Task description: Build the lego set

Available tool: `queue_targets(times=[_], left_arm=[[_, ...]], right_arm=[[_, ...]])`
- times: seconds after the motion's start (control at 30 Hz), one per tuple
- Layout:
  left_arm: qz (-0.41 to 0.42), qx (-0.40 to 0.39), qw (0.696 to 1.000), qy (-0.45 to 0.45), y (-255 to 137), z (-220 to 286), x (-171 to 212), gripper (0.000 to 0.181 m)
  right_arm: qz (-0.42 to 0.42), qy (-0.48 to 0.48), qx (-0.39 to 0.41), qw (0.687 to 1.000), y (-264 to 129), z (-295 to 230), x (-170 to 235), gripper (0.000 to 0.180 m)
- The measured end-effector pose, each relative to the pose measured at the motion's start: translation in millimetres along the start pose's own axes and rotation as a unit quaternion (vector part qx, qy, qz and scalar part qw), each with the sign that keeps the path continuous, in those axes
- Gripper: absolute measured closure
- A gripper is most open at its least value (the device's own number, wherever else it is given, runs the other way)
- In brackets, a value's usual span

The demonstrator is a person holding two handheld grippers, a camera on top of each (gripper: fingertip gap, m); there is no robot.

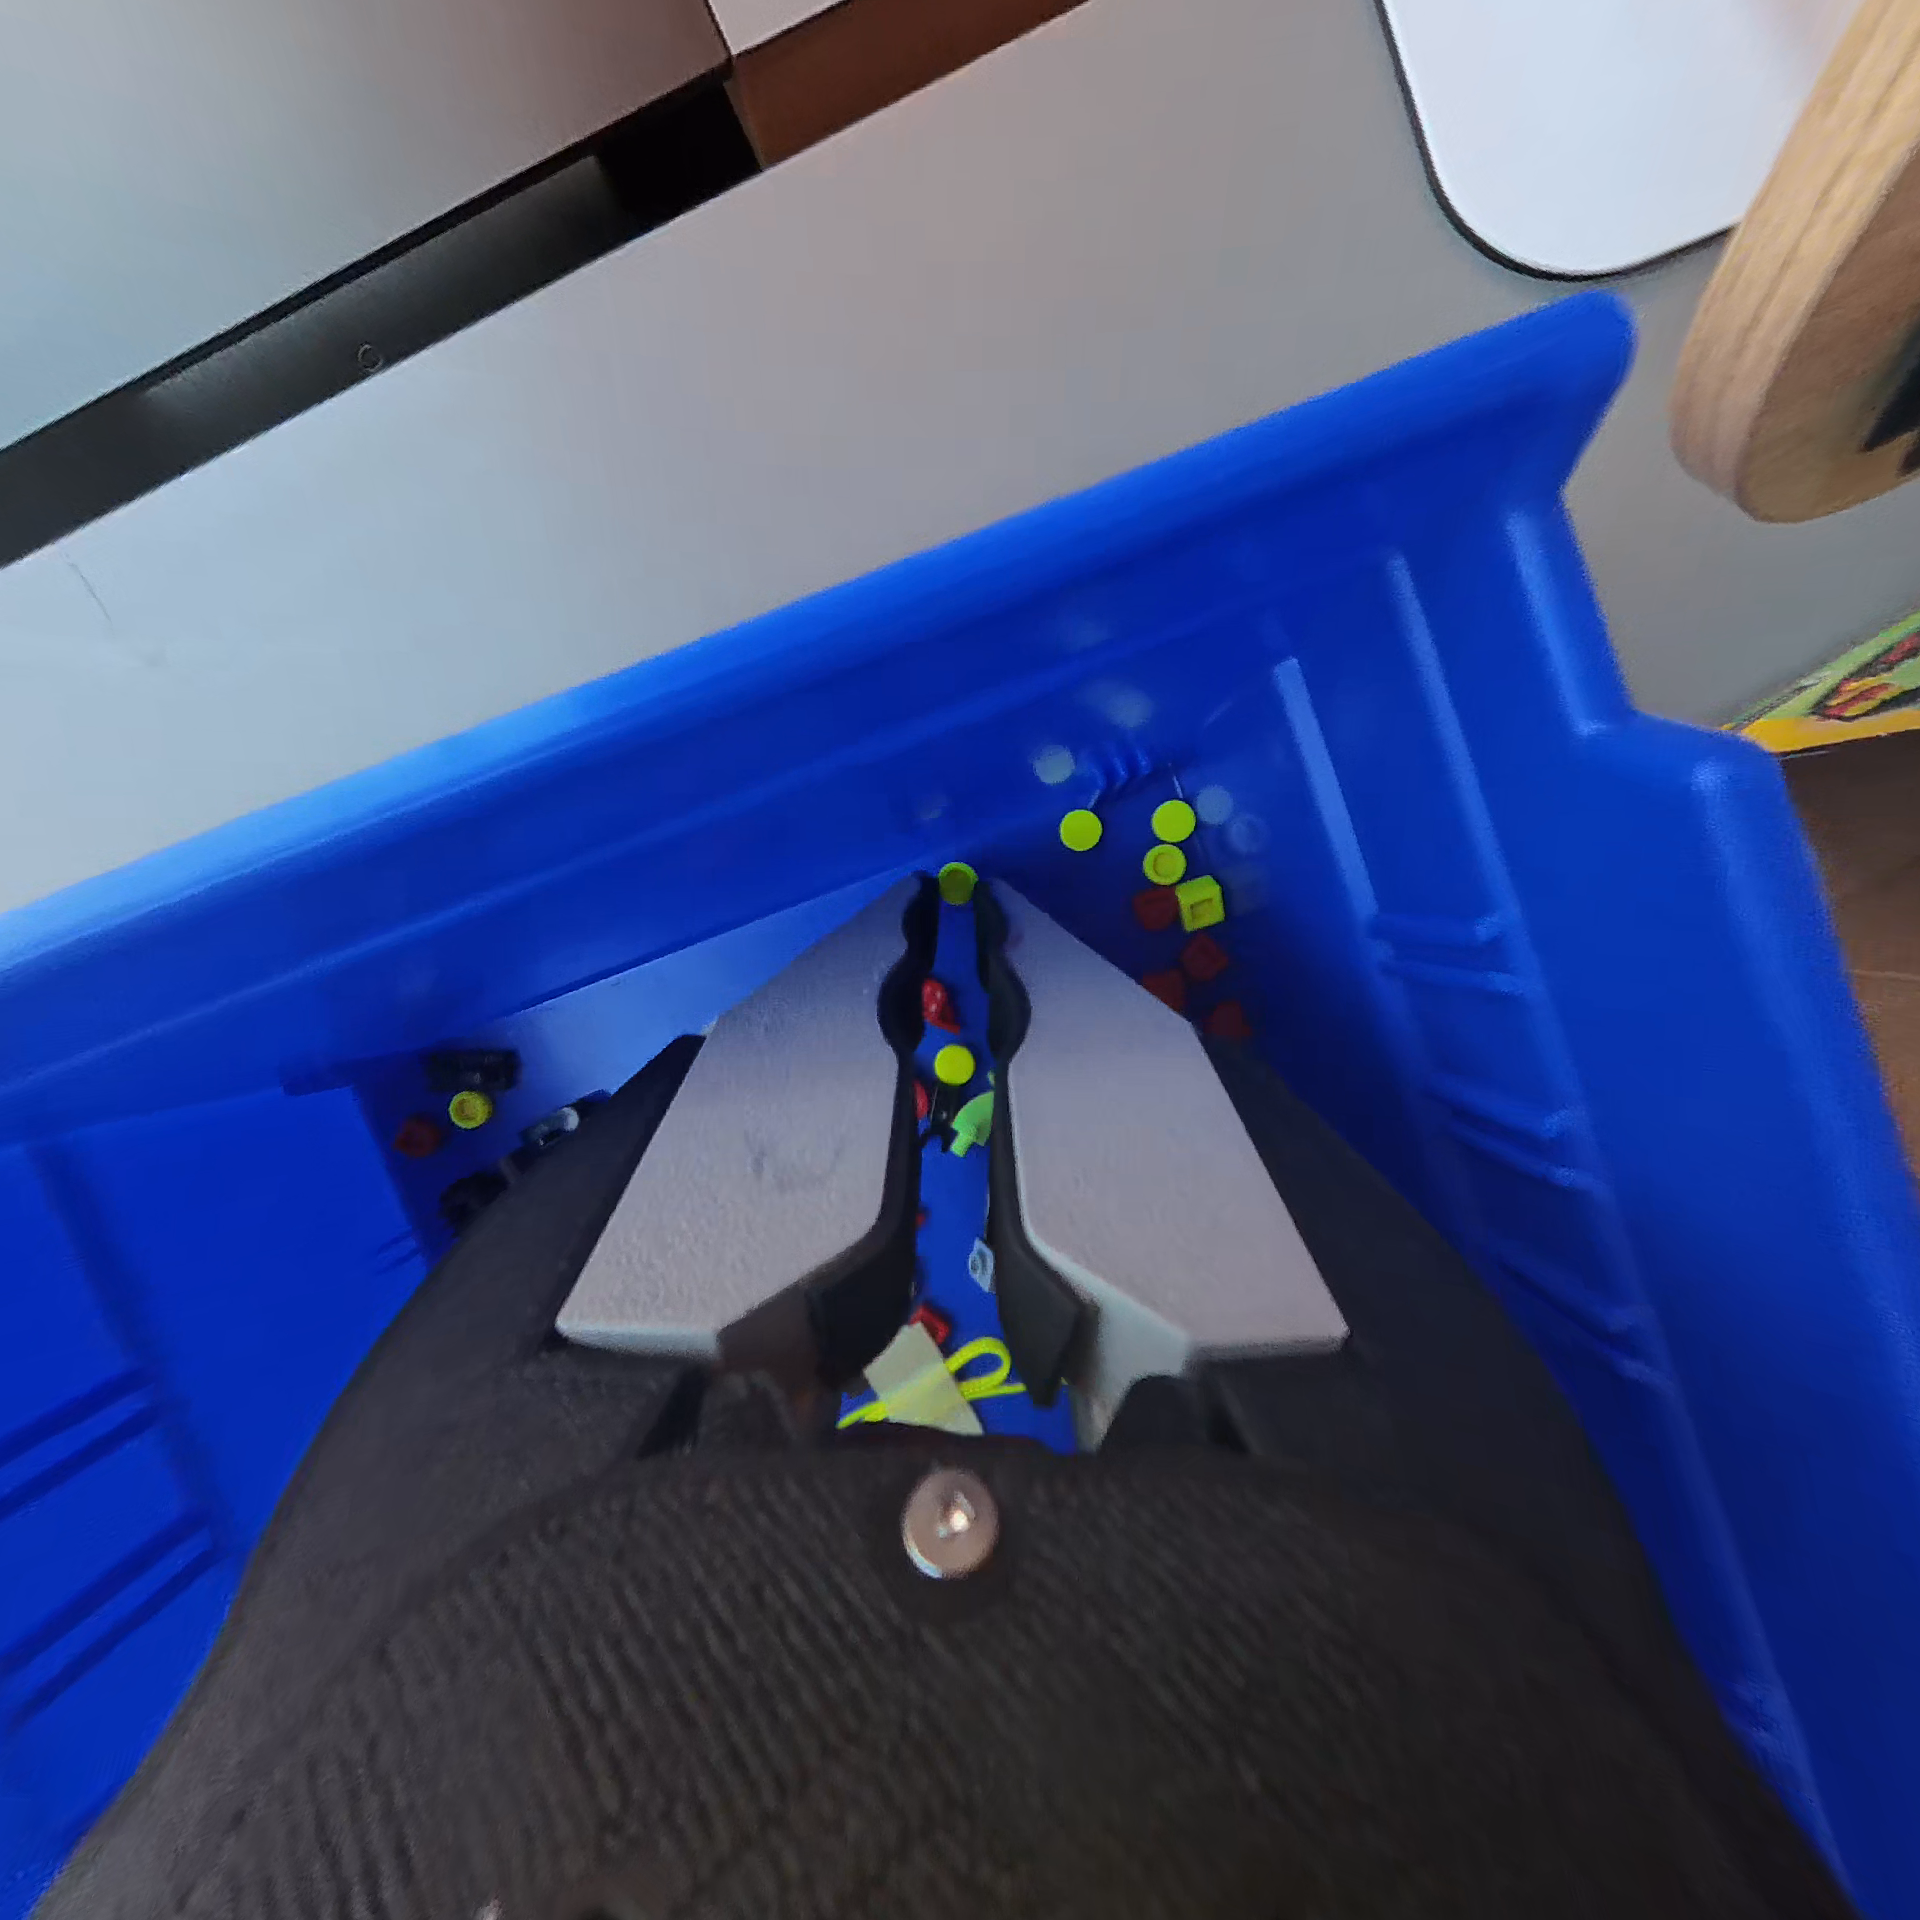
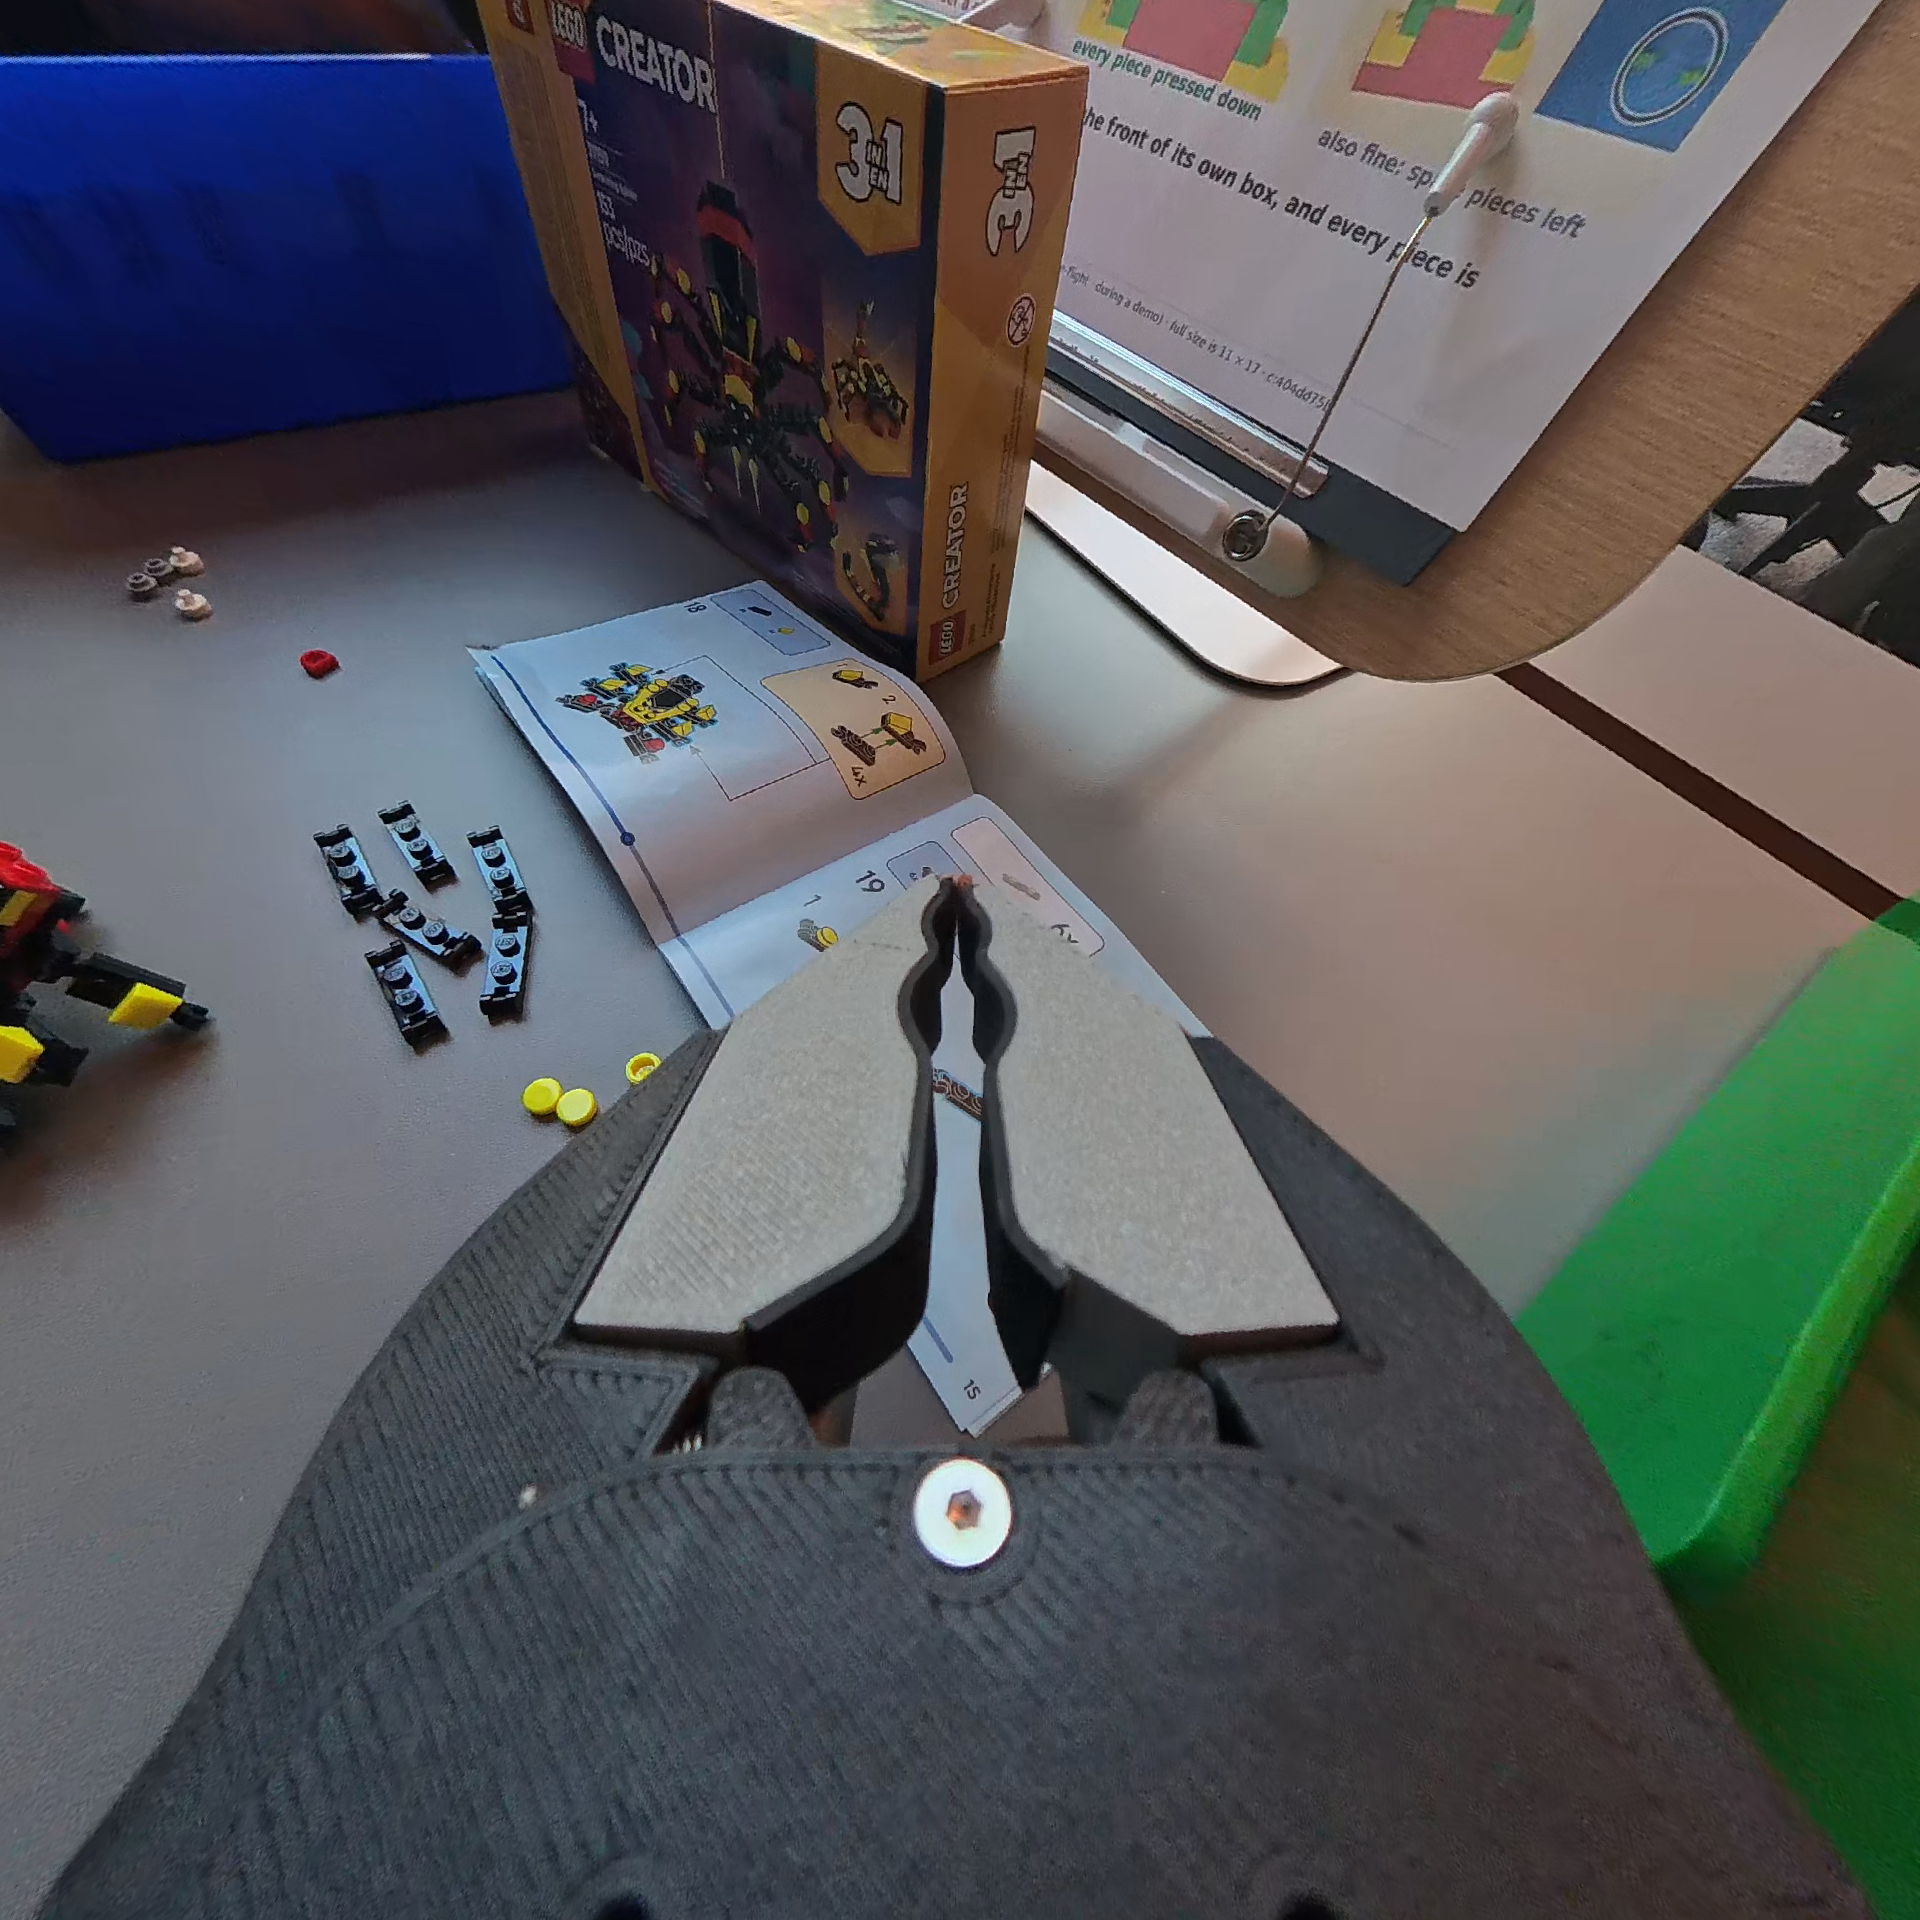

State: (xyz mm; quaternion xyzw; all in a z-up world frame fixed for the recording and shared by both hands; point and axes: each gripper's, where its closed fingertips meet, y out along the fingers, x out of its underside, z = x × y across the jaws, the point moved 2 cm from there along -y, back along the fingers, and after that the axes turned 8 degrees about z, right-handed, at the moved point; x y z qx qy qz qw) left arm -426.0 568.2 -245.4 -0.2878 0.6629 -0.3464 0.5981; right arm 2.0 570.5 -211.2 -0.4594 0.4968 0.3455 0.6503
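Observation:
My left gripper [image 1: 956, 891] reaches down into a blue bin [image 1: 1143, 644]. Its tips are closed on a small round yellow piece [image 1: 957, 883] near the bin's far wall. More round yellow pieces [image 1: 1081, 831], small red pieces [image 1: 1203, 956] and black pieces [image 1: 473, 1065] lie on the bin floor. My right gripper [image 2: 951, 891] is shut and hovers over the open instruction booklet [image 2: 727, 748]. On the table to its left lie several black plates [image 2: 436, 914], three round yellow pieces [image 2: 561, 1099] and the partly built black, red and yellow model [image 2: 62, 987].
The set's box [image 2: 790, 312] stands behind the booklet, with the blue bin [image 2: 249, 249] to its left. A wooden board with a printed sheet [image 2: 1455, 260] leans at the right. A green bin [image 2: 1745, 1247] sits at the right. A red piece [image 2: 319, 662] and small tan studs [image 2: 171, 582] lie loose. Tip to tip, the grippers are about 40 centimeters apart.

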Motion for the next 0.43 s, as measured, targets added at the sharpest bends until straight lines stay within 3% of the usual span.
queue_targets(times=[0.03, 0.23, 0.43], left_arm=[[0.002, -0.001, 1.000, 0.001, -4, -1, -1, 0.177], [0.045, -0.024, 0.998, 0.025, -46, 2, -24, 0.177], [0.127, -0.065, 0.986, 0.089, -122, 31, -60, 0.177]], right_arm=[[0.000, 0.000, 0.000, 1.000, 0, 0, 0, 0.180], [0.001, 0.000, 0.000, 1.000, 0, 0, -1, 0.180], [0.004, -0.002, 0.001, 1.000, -1, 0, -2, 0.180]])
